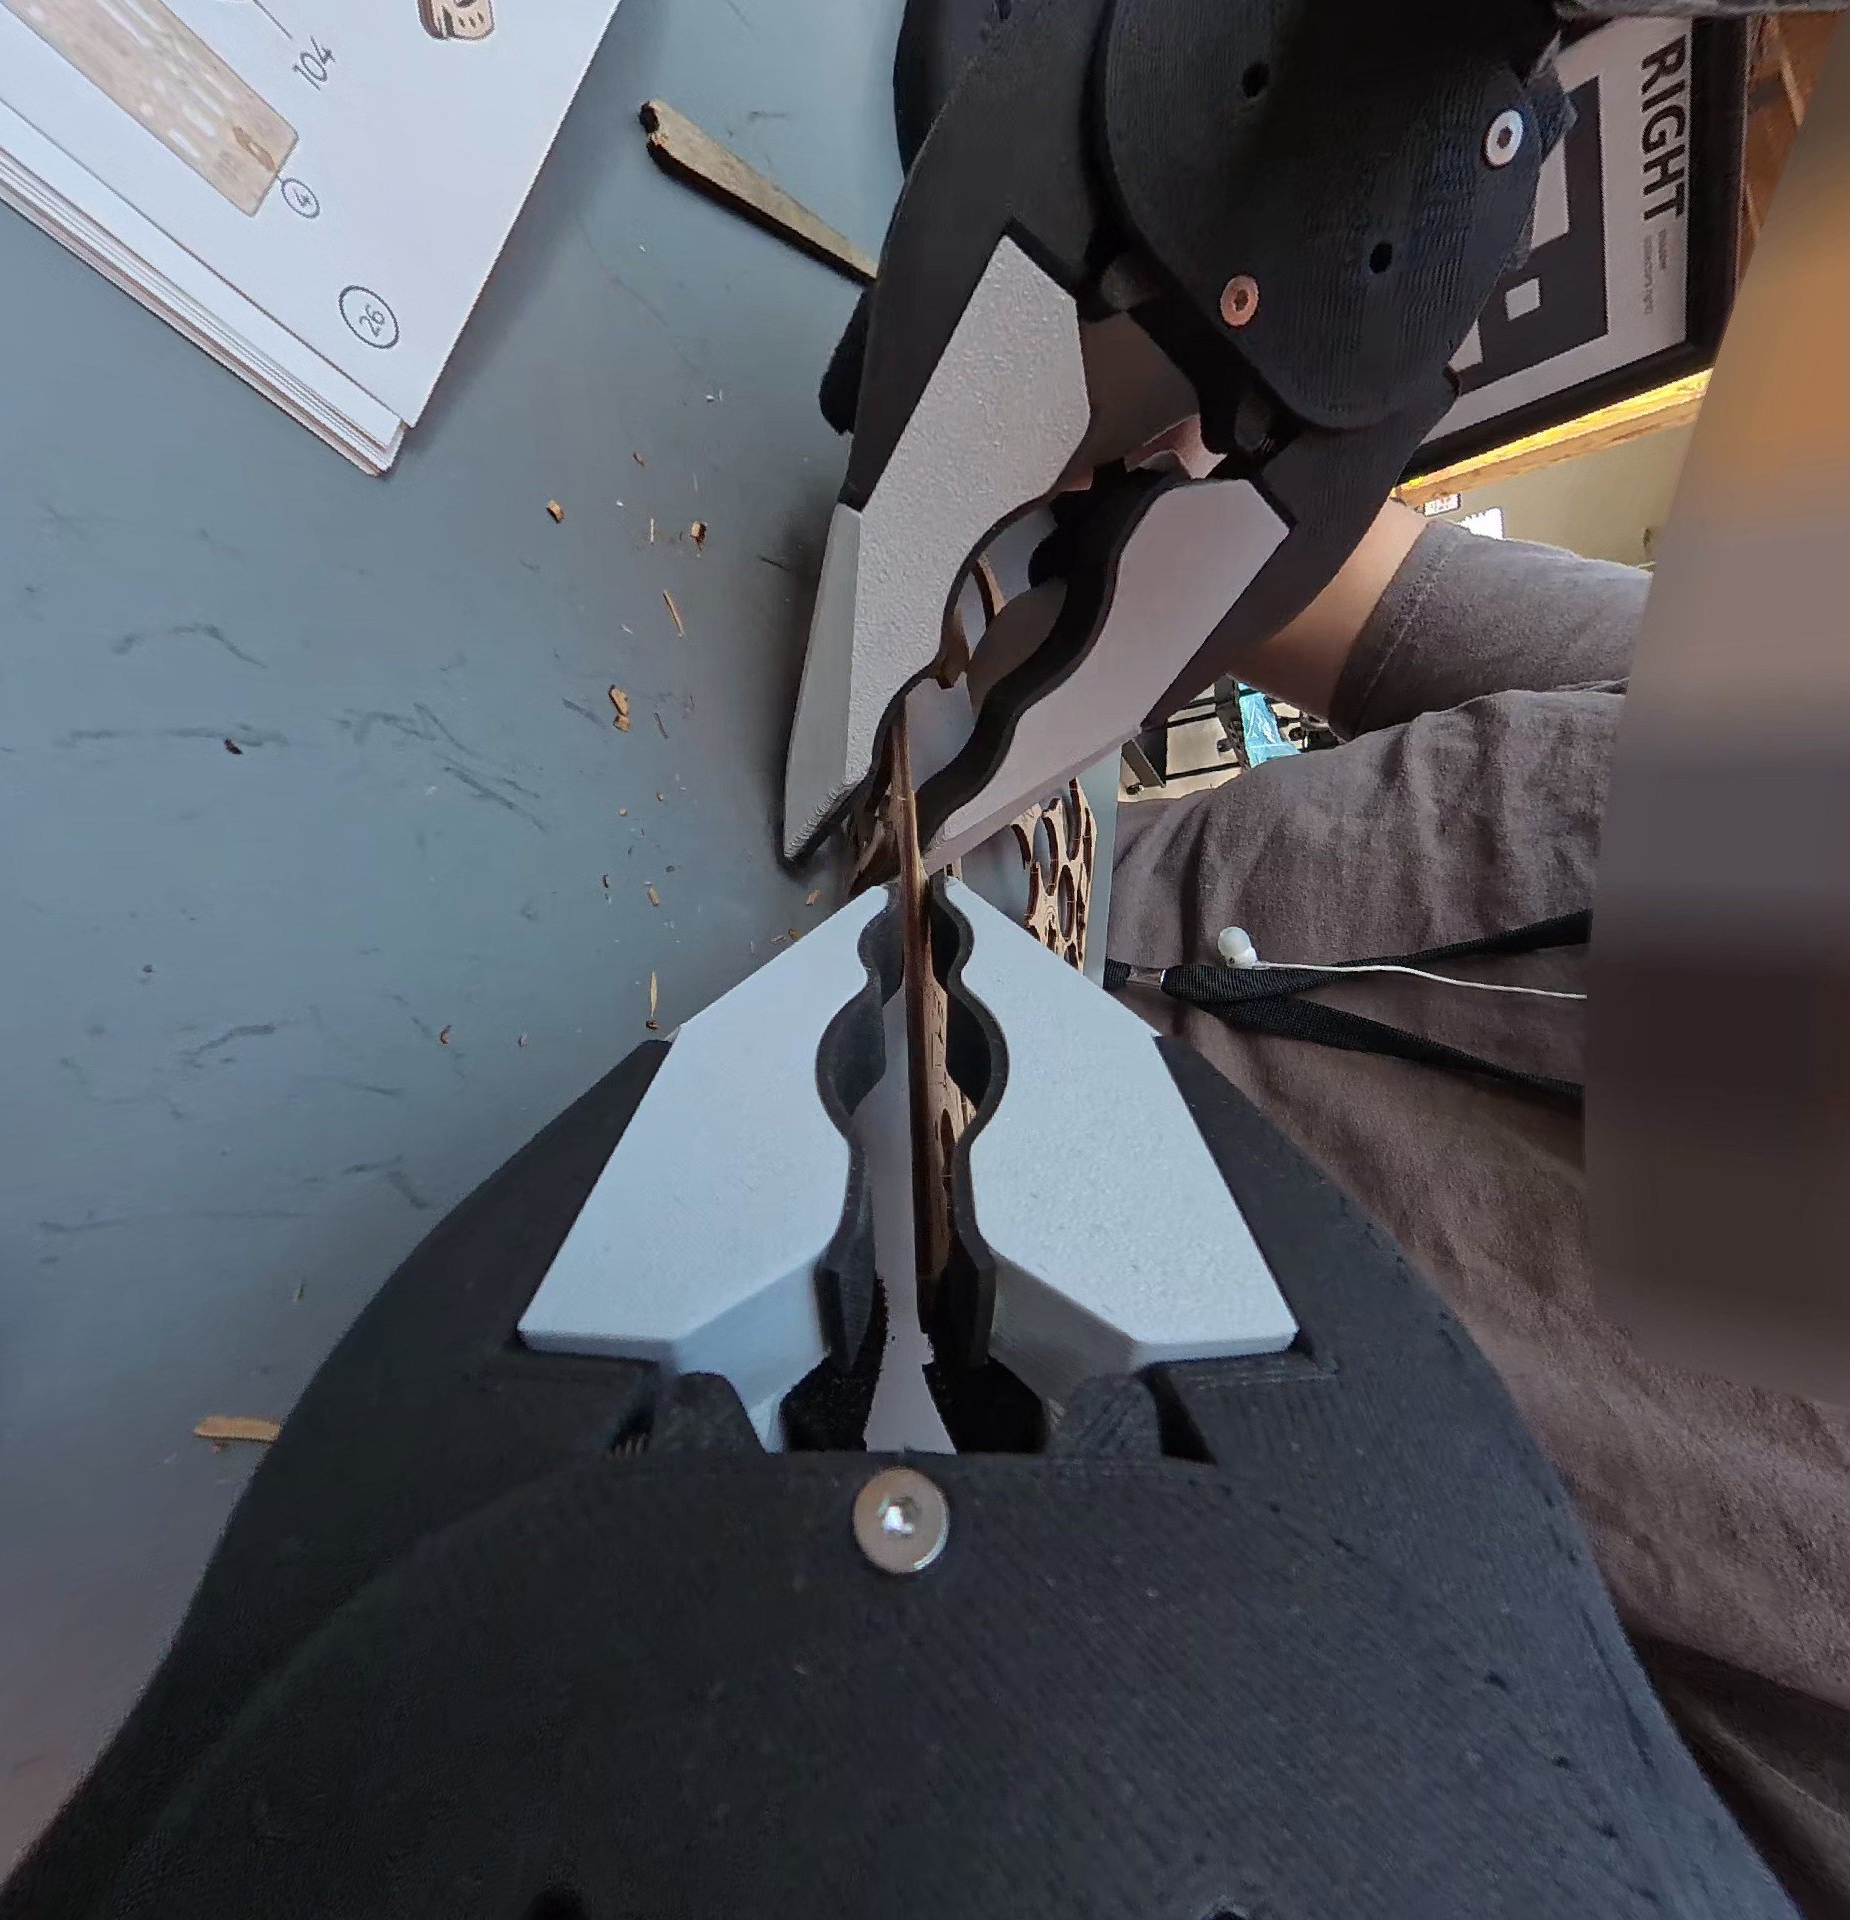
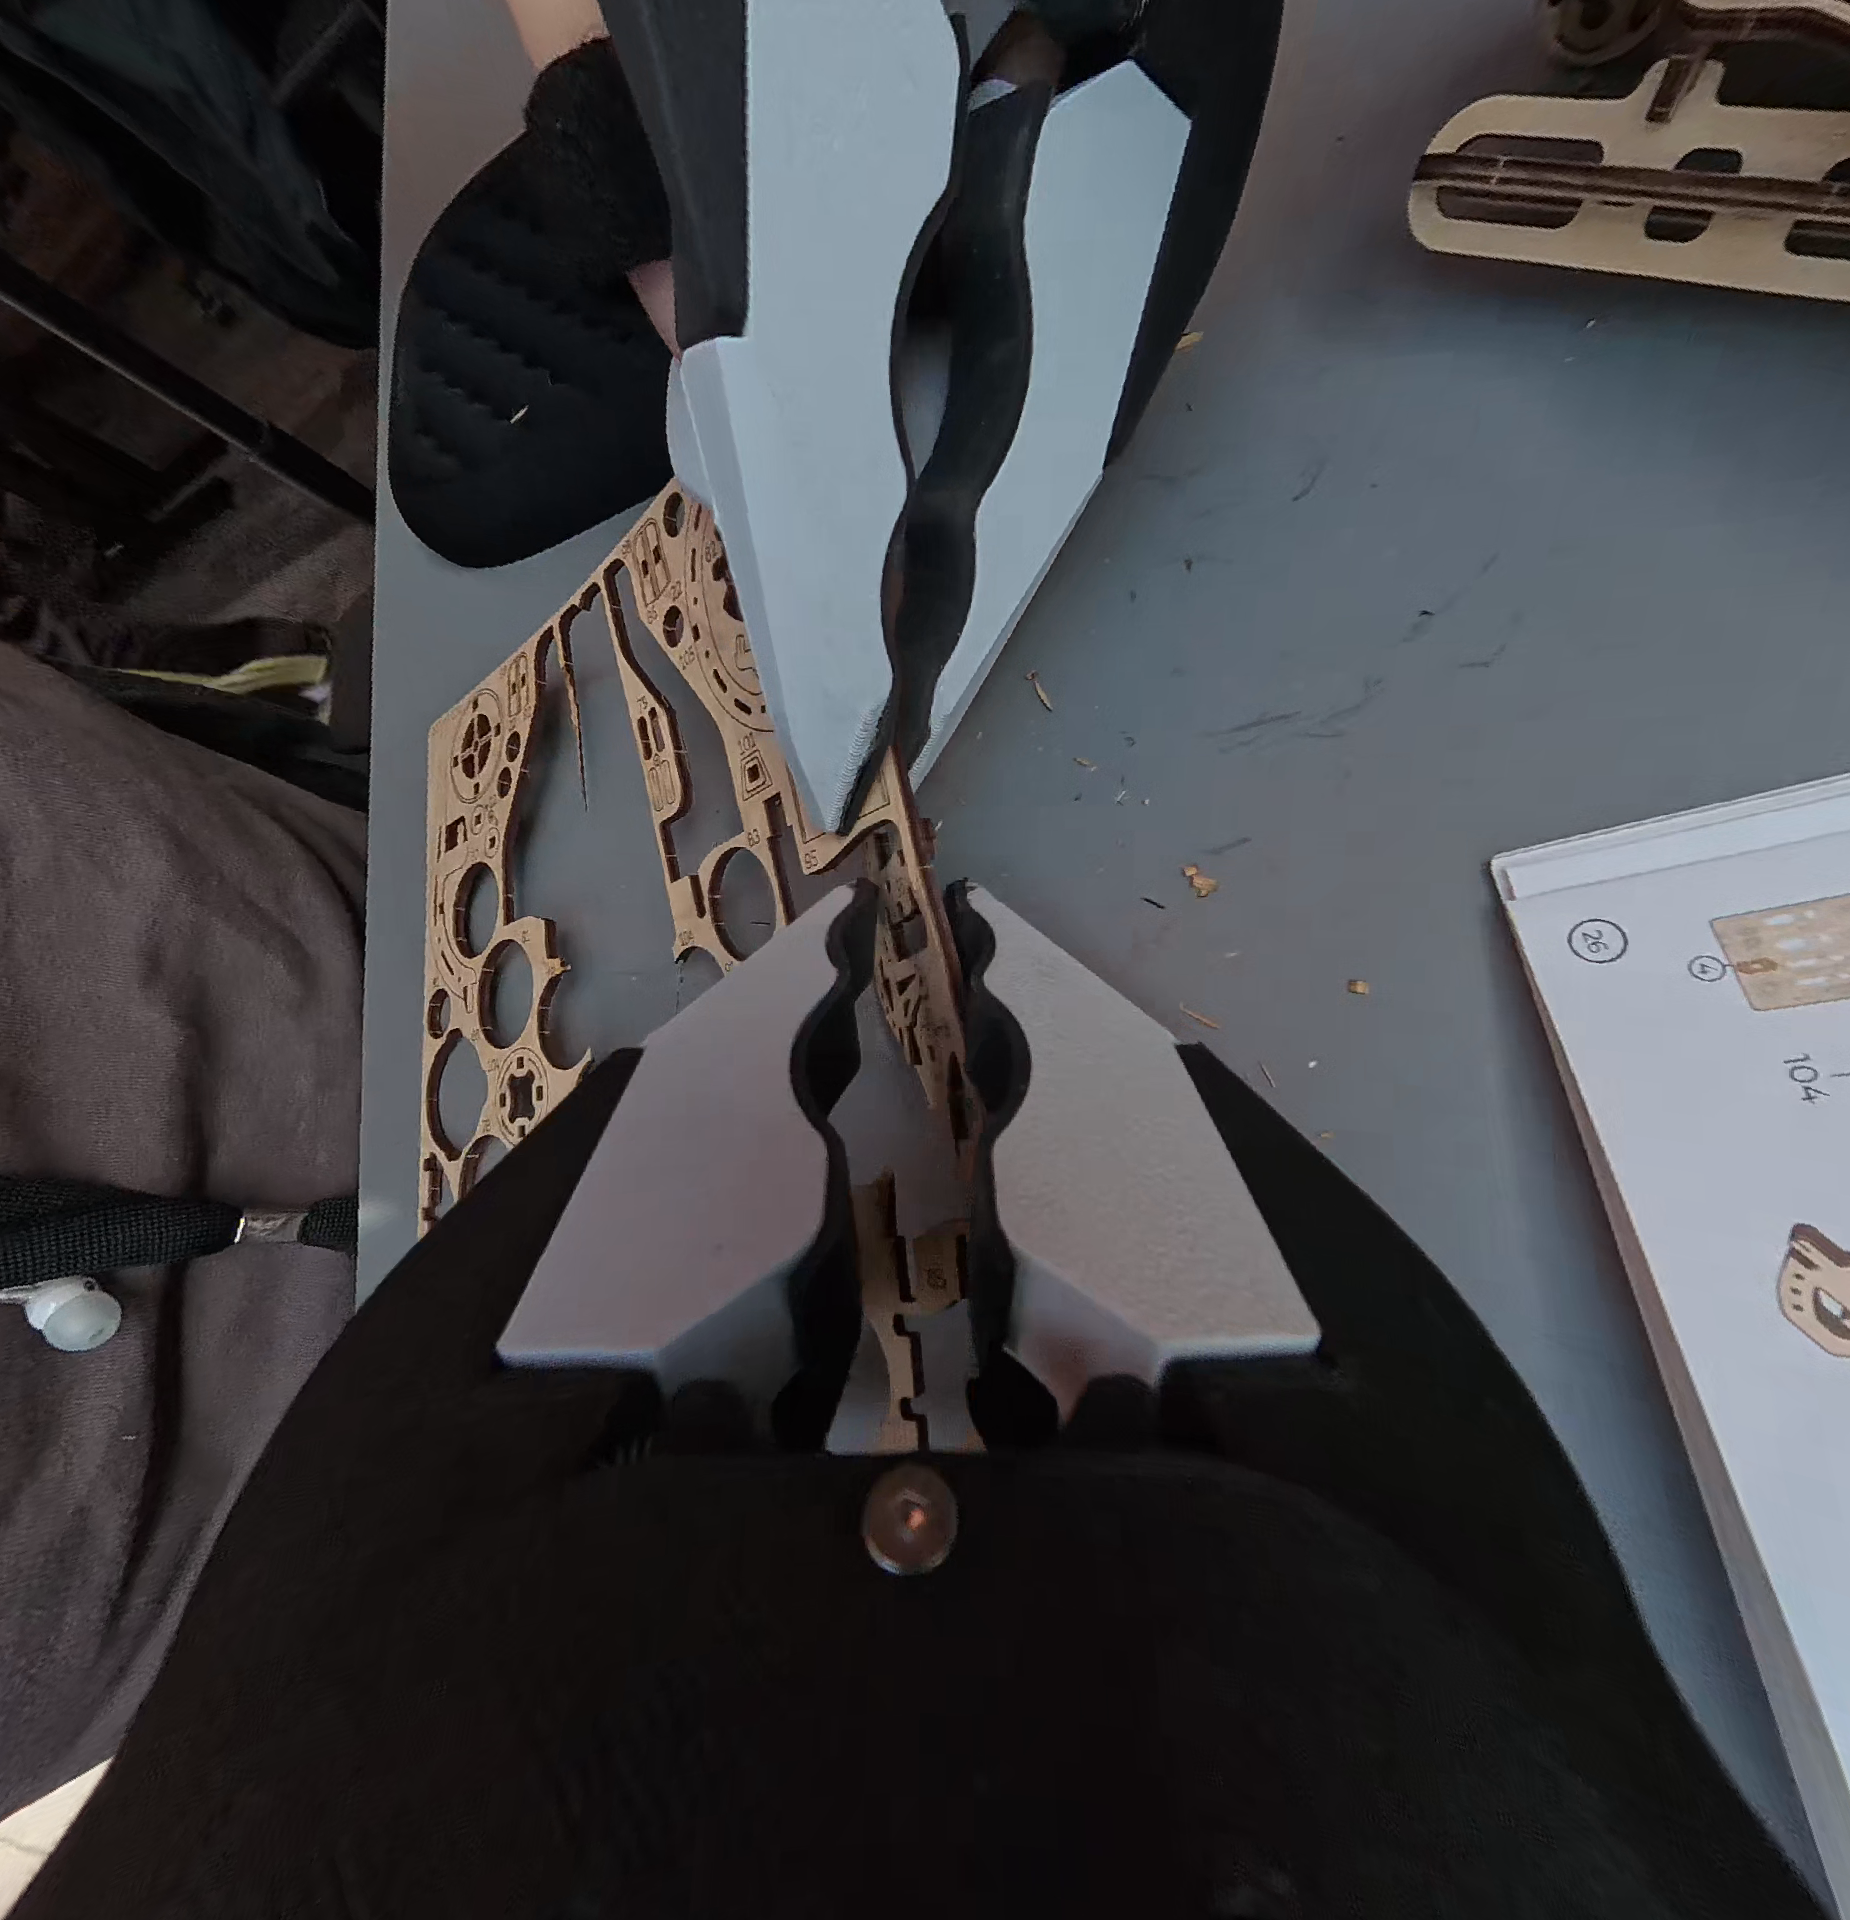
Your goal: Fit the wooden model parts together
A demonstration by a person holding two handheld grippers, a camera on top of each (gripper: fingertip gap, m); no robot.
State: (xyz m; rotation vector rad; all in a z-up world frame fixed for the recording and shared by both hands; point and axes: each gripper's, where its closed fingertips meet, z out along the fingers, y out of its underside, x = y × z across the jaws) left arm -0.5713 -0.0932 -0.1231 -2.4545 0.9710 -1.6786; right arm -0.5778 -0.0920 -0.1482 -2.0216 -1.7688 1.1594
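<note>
A thin, flat wooden part (image 1: pixel 913 1039) stands edge-on between both grippers, above the grey table (image 1: pixel 329 831). My left gripper (image 1: pixel 913 914) is shut on its near end. My right gripper (image 1: pixel 869 842) comes in from above, tips to tips with the left one, and pinches the far end. In the right wrist view the same engraved part (image 2: pixel 916 997) lies tilted between the pads of my right gripper (image 2: pixel 910 899), which is closed on it. The left gripper (image 2: pixel 864 800) reaches down from the top and clamps the part's tip.
A laser-cut wooden sheet (image 2: pixel 505 935) with several cut-outs lies at the table's edge under the grippers. An open instruction booklet (image 2: pixel 1731 1143) lies to the right, and a partly built wooden model (image 2: pixel 1648 177) at the far right. A loose wooden strip (image 1: pixel 755 192) and wood chips (image 1: pixel 620 707) lie about. A person's grey-clothed lap (image 1: pixel 1420 1091) borders the table. My left and right fingertips are right by each other.
</note>
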